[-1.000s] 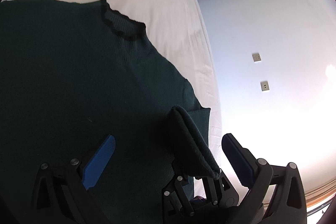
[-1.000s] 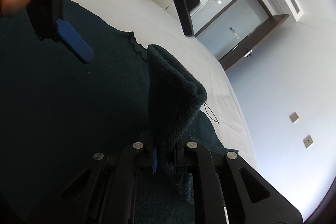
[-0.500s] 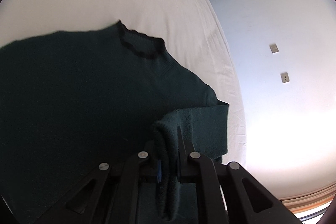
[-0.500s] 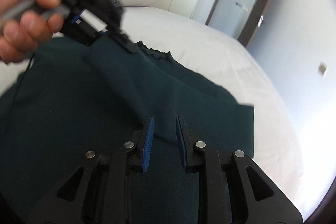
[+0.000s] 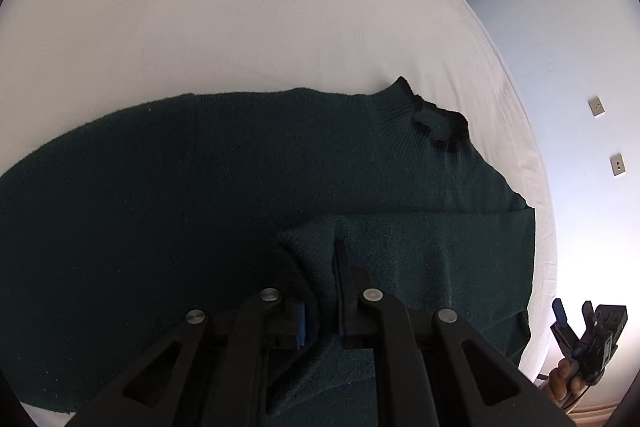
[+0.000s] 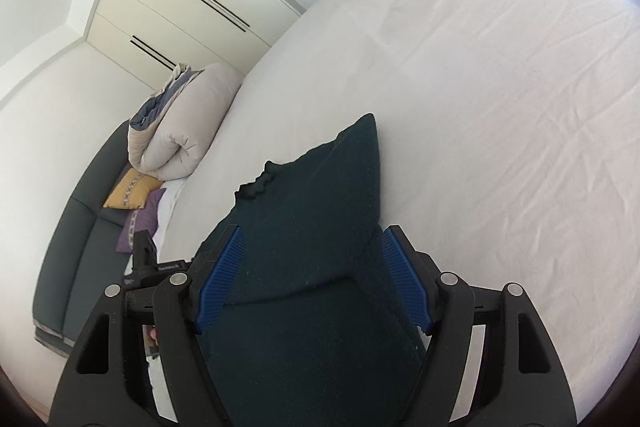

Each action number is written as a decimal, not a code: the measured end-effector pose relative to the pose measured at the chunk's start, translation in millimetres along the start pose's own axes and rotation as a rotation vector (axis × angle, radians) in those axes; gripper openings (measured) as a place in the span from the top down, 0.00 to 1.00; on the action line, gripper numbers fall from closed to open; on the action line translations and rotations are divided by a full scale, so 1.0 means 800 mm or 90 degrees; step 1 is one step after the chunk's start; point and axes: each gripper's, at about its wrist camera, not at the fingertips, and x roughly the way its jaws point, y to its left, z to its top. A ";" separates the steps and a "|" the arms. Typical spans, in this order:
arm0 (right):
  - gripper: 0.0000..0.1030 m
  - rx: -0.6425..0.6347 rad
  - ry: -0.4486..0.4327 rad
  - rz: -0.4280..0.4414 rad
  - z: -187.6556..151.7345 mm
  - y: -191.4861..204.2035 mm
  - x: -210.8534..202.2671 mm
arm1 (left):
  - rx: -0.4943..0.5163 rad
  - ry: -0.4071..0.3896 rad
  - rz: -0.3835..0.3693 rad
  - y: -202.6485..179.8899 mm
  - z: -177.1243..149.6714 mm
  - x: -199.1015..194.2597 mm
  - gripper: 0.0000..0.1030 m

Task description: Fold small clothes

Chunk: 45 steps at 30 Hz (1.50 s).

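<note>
The dark green knit sweater [image 5: 240, 187] lies flat on the white bed sheet [image 5: 240, 27], its ribbed neckline [image 5: 436, 127] pointing toward the far right edge of the bed. One sleeve [image 5: 432, 251] is folded across the sweater body, just below the neckline.

Left gripper [image 5: 320, 291]: jaws nearly closed, clamped on a bunched fold of the sleeve end. The fabric stands pinched between the two blue pads [image 5: 301, 323], above the sweater body.

Right gripper [image 6: 314, 279]: jaws have just been opening and stand wide apart. Its blue ribbed pads [image 6: 218, 279] sit on either side of the sweater, which passes between them in this view; neither pad presses on the knit. In the left wrist view the same gripper appears off the lower right edge of the sweater, beyond the bed edge, with a hand [image 5: 564, 383] on its grip.

Beyond the sweater, at the far left edge of the bed, lie a rolled beige duvet [image 6: 180, 131], a yellow cushion [image 6: 130, 191] and a purple cushion [image 6: 140, 223].
</note>
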 end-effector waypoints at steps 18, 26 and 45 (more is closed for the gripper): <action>0.32 0.222 0.110 0.078 -0.097 -0.028 0.108 | 0.025 -0.016 -0.044 -0.042 -0.023 -0.015 0.90; 0.34 0.312 -0.004 0.114 -0.072 -0.058 0.078 | 0.031 -0.021 -0.064 -0.064 -0.027 -0.018 0.90; 0.30 0.156 0.068 0.130 0.021 -0.012 0.063 | 0.012 -0.029 -0.051 -0.048 -0.006 -0.001 0.90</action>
